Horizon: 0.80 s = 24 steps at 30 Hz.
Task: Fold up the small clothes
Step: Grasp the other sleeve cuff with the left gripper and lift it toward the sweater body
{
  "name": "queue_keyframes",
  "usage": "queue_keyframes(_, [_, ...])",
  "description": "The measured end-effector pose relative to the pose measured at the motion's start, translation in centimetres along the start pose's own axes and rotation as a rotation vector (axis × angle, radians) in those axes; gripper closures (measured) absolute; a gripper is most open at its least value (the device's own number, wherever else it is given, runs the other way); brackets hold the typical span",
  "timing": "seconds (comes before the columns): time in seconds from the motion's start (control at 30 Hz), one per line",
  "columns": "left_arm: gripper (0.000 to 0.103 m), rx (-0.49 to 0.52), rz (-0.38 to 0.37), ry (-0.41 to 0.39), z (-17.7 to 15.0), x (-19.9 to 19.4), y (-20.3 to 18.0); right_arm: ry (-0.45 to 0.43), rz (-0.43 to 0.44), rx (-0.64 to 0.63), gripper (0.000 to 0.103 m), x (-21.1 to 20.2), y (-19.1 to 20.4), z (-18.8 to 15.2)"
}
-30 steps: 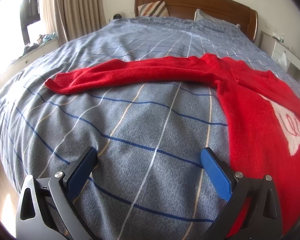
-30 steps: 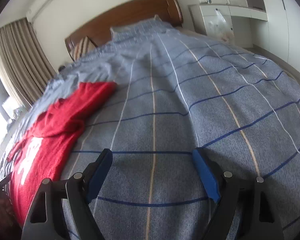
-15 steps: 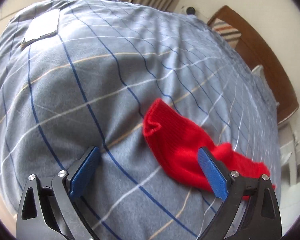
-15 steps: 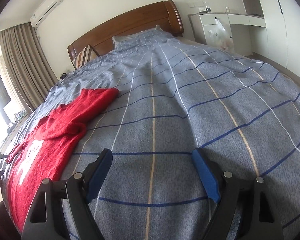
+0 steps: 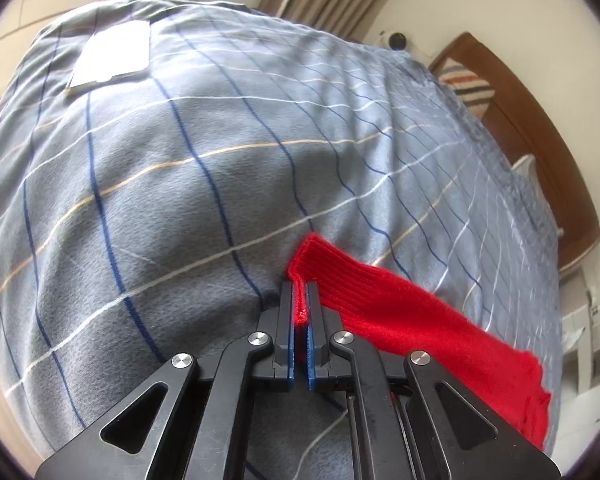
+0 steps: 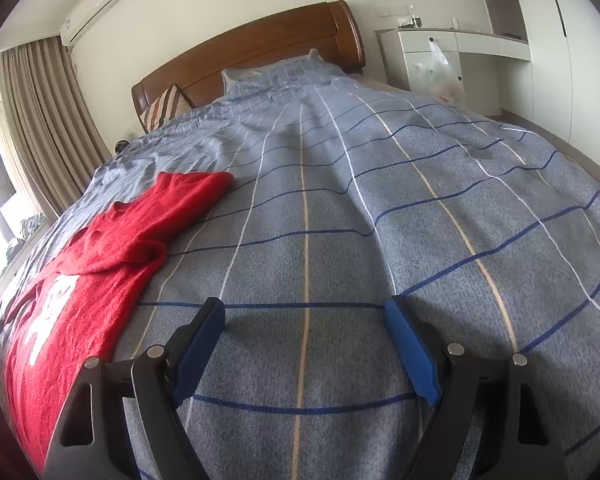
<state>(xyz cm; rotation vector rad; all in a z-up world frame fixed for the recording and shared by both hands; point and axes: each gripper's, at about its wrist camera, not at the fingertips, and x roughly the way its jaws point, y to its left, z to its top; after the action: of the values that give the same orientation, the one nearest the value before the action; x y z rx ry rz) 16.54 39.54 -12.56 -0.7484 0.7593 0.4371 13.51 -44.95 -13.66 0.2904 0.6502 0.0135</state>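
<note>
On the checked bedspread [image 5: 172, 208], the left gripper [image 5: 300, 304] is now pinching the red sweater's [image 6: 112, 248] sleeve cuff [image 5: 312, 260], having just clamped; probably folding inward next. The right gripper [image 6: 304, 344] is hovering open-jawed.

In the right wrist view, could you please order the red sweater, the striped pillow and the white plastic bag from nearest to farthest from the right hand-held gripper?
1. Red sweater: on the bedspread, just left of the right hand-held gripper.
2. Striped pillow: far left, against the headboard.
3. White plastic bag: far right, hanging on the cabinet; too close to the pillow to rank firmly.
</note>
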Motion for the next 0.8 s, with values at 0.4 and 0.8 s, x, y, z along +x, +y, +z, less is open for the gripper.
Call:
queue_keyframes(0.4, [0.101, 0.132, 0.076, 0.003, 1.0, 0.2, -3.7, -0.008, 0.007, 0.007, 0.021, -0.1, 0.0, -0.2])
queue_keyframes(0.8, [0.101, 0.682, -0.445, -0.145, -5.2, -14.8, -35.1, -0.028, 0.034, 0.025, 0.021, -0.5, -0.6, -0.4])
